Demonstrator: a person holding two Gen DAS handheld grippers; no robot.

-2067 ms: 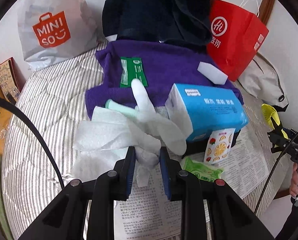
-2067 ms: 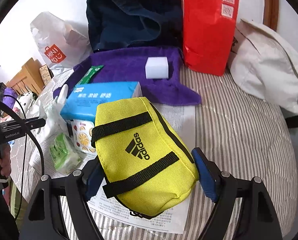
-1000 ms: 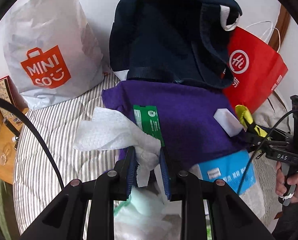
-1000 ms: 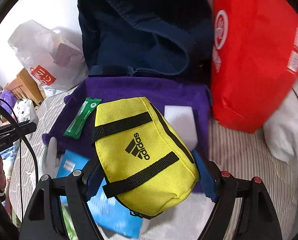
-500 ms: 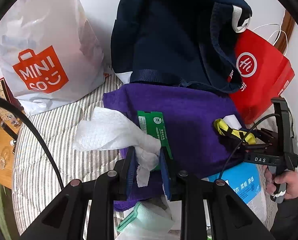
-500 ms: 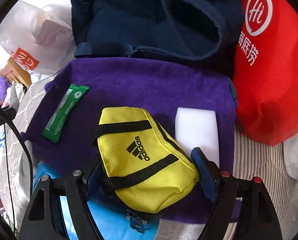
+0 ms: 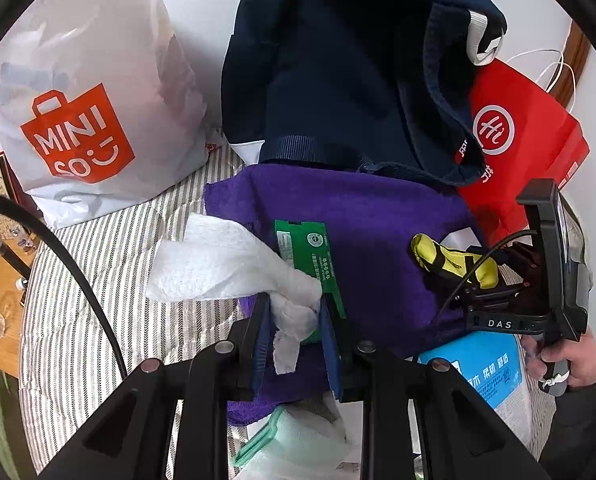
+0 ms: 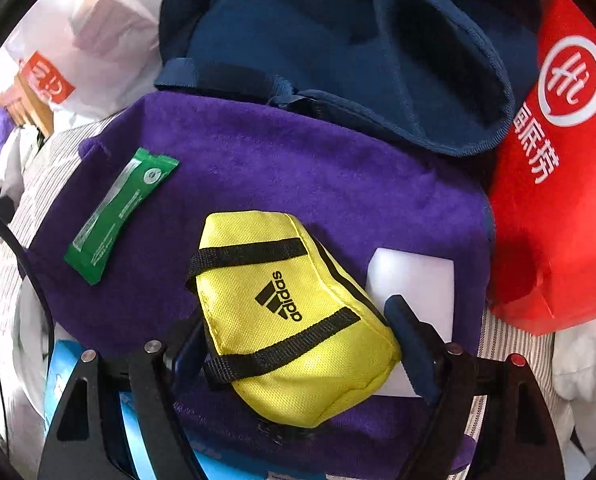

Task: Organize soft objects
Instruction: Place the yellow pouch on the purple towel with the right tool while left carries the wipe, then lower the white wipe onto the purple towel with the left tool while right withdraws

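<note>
The purple towel [image 8: 298, 184] lies spread on the striped bed [image 7: 98, 280] and serves as the reference surface. Behind it, the navy bag [image 8: 337, 48] stands with its mouth open toward the towel, probably so that soft items can be loaded from the front.

The right gripper [image 8: 298, 332] holds the yellow pouch [image 8: 290, 312] over the near half of the towel. Its jaws stand wide and bracket the pouch by its sides; the far end of the pouch sags onto the towel. The jaws appear to be still gripping the pouch, though contact on the right side is not fully clear. The white sponge block [image 8: 413, 280] lies on the towel just beside the pouch, partly behind the right jaw.

The left gripper [image 7: 296, 320] has its jaws closed on a bunched corner of the white paper towel [image 7: 226, 264], which drapes over the towel's left edge. The grip on a gathered corner keeps the loose sheet under control. The green sachet [image 7: 309, 256] lies on the towel, partly under the sheet.
</note>
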